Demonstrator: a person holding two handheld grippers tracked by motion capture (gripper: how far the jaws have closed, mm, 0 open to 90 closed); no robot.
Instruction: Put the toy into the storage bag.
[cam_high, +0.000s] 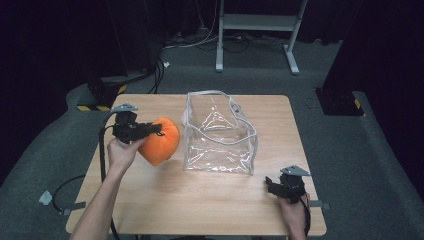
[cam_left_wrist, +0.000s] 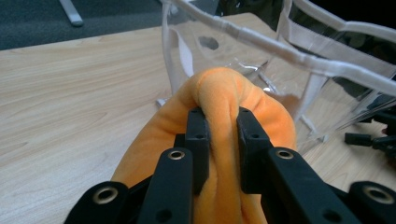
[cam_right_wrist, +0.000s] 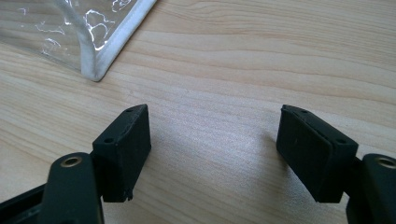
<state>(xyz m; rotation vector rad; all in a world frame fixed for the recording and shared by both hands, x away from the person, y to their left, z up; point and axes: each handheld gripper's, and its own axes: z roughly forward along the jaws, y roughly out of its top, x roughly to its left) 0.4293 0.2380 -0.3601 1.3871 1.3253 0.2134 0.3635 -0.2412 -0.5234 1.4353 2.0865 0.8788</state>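
L gripper (cam_high: 150, 129) pinches a fold of the orange plush (cam_high: 161, 141) to lift it beside the clear bag (cam_high: 220, 135), while R gripper (cam_high: 276, 186) rests w/ jaws apart & empty on the table (cam_high: 200, 195).

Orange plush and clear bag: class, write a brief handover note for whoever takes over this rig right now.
Left gripper: shut on a fold of the orange plush, held just left of the clear bag.
Right gripper: open, holding nothing, near the table's near right corner.
Done: plush gripped.
Left: probably carry it over the bag's open top, let go inside; the free gripper could steady the bag.
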